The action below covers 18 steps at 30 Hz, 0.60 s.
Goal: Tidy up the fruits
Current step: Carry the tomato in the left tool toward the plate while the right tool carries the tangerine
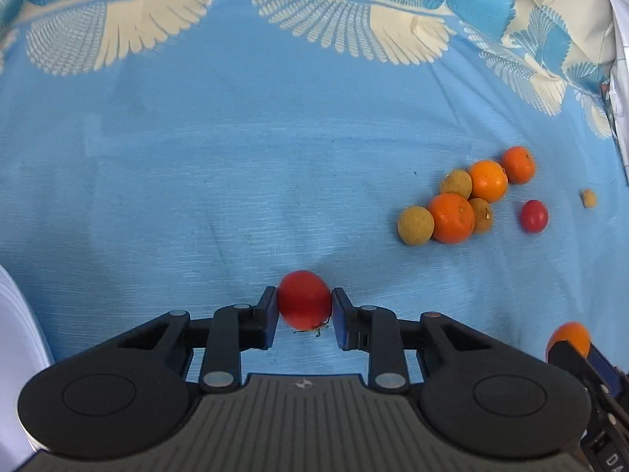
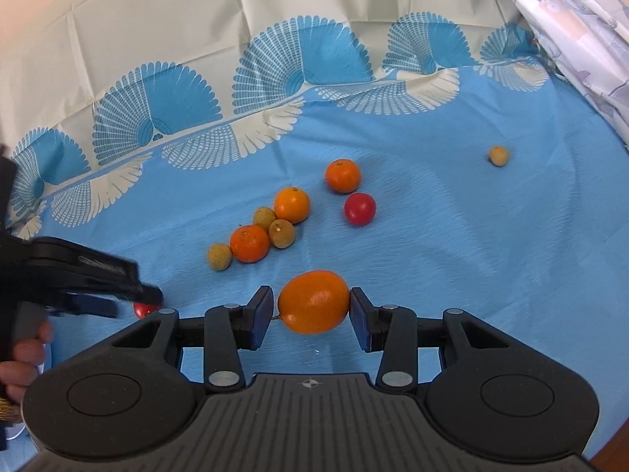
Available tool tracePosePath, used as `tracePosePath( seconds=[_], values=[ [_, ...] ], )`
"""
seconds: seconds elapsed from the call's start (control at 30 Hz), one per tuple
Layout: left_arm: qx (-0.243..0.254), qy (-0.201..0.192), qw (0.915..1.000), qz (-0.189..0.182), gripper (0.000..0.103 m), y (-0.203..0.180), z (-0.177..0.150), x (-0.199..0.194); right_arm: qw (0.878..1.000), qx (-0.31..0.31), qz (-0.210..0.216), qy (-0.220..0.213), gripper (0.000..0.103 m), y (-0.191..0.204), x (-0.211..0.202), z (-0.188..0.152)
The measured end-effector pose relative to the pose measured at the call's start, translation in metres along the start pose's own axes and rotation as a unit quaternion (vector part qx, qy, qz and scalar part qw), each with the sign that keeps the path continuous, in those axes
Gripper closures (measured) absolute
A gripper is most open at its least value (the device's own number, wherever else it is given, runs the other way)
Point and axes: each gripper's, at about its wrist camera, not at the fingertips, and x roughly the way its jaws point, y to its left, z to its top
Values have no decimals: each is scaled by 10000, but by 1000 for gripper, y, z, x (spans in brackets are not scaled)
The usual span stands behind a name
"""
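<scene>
A person's hand (image 2: 17,358) at far left grips the handle of the left gripper (image 1: 304,310), whose jaws are clenched on a red tomato (image 1: 304,299) low over the blue surface (image 1: 236,157), its green stalk end turned toward the camera. In the right wrist view that same tomato shows only as a red sliver behind the left gripper's dark fingers.

Toward the middle, the right gripper (image 2: 312,310) holds an orange citrus fruit (image 2: 313,301), its jaws pressed against both ends of the fruit above the cloth (a short stem pokes out on the fruit's left).

Beyond the two grippers, a loose cluster of fruit lies on the blue patterned cloth: three orange citrus fruits (image 2: 291,204) mixed with three yellowish-brown round fruits (image 2: 281,233), several touching one another. Just right of the cluster a second red tomato (image 2: 359,208) sits alone, near the farthest orange one. Well apart, at far right, a lone small yellowish fruit (image 2: 498,155) rests near a pale printed fabric (image 2: 570,23) that drapes over the cloth's edge.

A band of white and blue fan-shaped motifs (image 2: 157,118) borders the cloth at the back. Nothing lies between either gripper and the cluster. White lettering on the right gripper's body, seen at the lower right corner of the left wrist view, is cut off and cannot be read.
</scene>
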Motion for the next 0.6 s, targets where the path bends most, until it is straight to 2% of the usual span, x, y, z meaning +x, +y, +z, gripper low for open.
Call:
tracePosePath(
  seconds=[0.13, 0.17, 0.2, 0.27, 0.3, 0.37, 0.4, 0.43, 0.5, 0.6],
  values=[
    [56, -178, 9998, 119, 72, 2, -13, -29, 9999, -156, 40, -25, 60, 11, -5, 2],
    [9, -254, 9996, 159, 72, 7, -16, -43, 9997, -212, 69, -49, 67, 16, -8, 2],
    [-20, -368, 9991, 200, 72, 14, -21, -60, 9995, -285, 127, -62, 70, 23, -13, 2],
    [-118, -653, 9974, 274, 72, 35, -32, -92, 9983, -478, 264, -179, 71, 42, -24, 2],
    [-220, -729, 9965, 341, 72, 47, -37, -105, 9968, -682, 327, -262, 76, 54, -28, 0],
    [-466, -753, 9950, 465, 72, 77, -50, -122, 9925, -1099, 377, -372, 78, 77, -32, -4],
    [-555, -735, 9944, 527, 72, 91, -56, -128, 9928, -1087, 375, -346, 78, 83, -31, -4],
    [-641, -729, 9935, 590, 72, 105, -62, -133, 9939, -1003, 339, -302, 76, 85, -27, -6],
    [-795, -713, 9915, 742, 72, 127, -71, -140, 9951, -972, -90, -177, 69, 88, -17, -14],
    [-1001, -649, 9896, 806, 72, 153, -82, -146, 9930, -990, -609, -203, 64, 78, -19, -26]
  ],
)
